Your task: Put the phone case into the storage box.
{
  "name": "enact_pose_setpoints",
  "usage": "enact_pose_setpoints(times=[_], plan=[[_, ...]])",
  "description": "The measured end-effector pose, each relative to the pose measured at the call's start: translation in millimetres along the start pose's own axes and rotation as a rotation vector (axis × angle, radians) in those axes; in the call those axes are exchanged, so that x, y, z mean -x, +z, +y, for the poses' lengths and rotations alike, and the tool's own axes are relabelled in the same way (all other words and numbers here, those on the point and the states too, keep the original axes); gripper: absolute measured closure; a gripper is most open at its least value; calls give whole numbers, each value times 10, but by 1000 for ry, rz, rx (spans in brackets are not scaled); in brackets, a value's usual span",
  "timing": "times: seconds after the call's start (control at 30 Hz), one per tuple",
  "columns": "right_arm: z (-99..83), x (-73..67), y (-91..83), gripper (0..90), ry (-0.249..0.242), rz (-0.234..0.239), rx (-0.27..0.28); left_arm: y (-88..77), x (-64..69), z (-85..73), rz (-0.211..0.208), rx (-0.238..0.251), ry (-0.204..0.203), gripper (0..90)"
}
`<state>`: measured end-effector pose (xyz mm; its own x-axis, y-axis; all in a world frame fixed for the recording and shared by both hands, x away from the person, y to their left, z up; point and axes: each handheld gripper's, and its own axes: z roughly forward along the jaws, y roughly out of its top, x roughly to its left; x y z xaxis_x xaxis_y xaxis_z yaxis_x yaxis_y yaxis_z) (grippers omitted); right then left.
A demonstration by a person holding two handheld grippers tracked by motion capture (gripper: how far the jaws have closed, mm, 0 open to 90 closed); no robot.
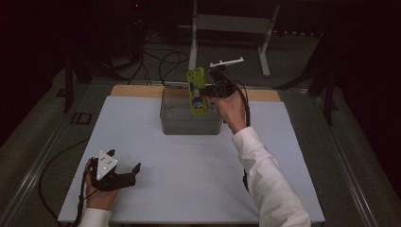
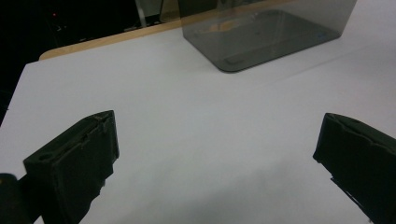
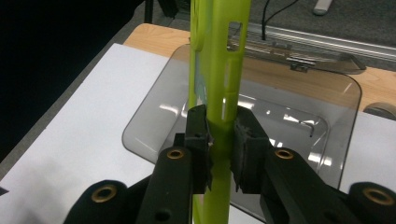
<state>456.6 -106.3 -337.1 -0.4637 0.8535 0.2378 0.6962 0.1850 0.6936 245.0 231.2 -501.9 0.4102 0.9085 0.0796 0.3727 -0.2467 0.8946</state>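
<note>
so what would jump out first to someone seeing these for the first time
The bright green phone case, clamped upright in the right tongs, held above the smoky see-through bin at the far middle of the white table. After that, the left tongs resting open near the table's front left corner.

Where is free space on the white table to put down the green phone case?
The white sheet is bare between the left gripper and the smoky clear plastic bin, and beside the bin. Crowded: above the bin, where the right gripper holds the lime-green phone case.
</note>
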Motion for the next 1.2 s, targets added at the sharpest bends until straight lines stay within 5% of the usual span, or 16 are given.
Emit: enact_pose_setpoints(times=[1.2], plan=[[33, 273, 231, 785, 108, -139, -61, -8, -3, 3, -4, 3, -1, 0]])
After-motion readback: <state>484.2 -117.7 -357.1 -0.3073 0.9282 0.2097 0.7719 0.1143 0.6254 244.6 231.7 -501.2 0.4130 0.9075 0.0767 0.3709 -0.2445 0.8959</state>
